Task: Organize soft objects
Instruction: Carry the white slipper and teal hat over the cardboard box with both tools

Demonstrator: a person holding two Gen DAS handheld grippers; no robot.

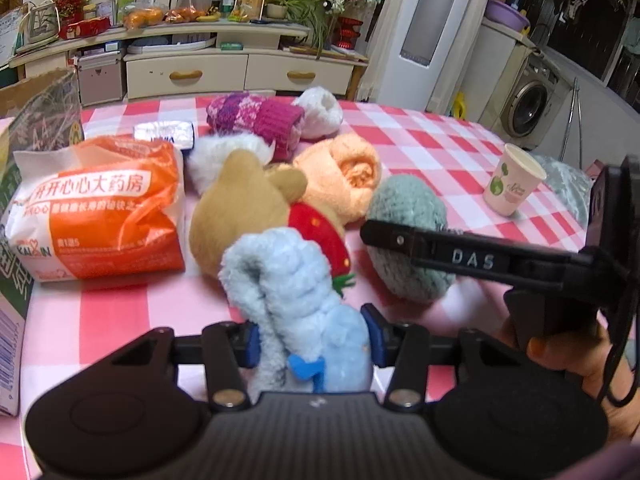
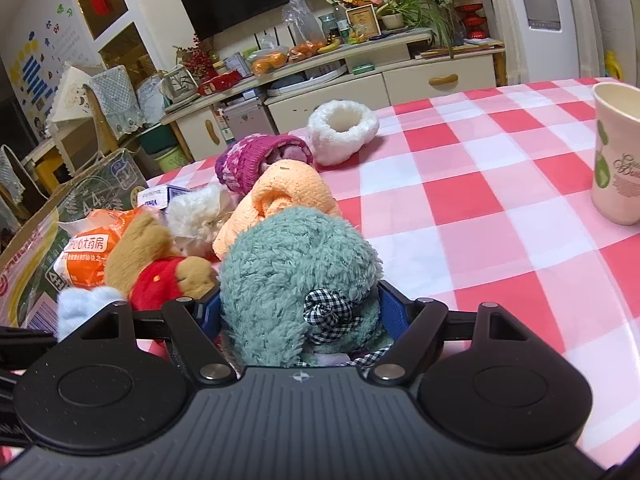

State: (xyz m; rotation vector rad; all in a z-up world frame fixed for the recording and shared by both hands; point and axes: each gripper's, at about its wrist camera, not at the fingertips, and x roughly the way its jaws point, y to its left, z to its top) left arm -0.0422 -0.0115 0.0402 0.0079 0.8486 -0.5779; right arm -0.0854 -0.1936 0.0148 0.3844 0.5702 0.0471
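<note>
My left gripper [image 1: 314, 340] is shut on a light blue fluffy sock [image 1: 288, 280], its blue pads pressing both sides. My right gripper [image 2: 303, 312] is shut on a green fluffy slipper [image 2: 296, 264] with a checked bow; one of its fingers [image 1: 472, 258] crosses that green slipper [image 1: 404, 208] in the left wrist view. Behind lie a brown plush bear in red [image 1: 244, 216], a rolled orange towel [image 1: 344, 176], a magenta knit piece [image 1: 256, 120] and a white fluffy slipper [image 2: 342, 128].
An orange and white tissue pack [image 1: 100, 208] and a cardboard box [image 1: 40, 112] stand at the left on the red checked tablecloth [image 2: 480, 208]. A paper cup [image 2: 616, 160] stands at the right. A cabinet lies beyond the table.
</note>
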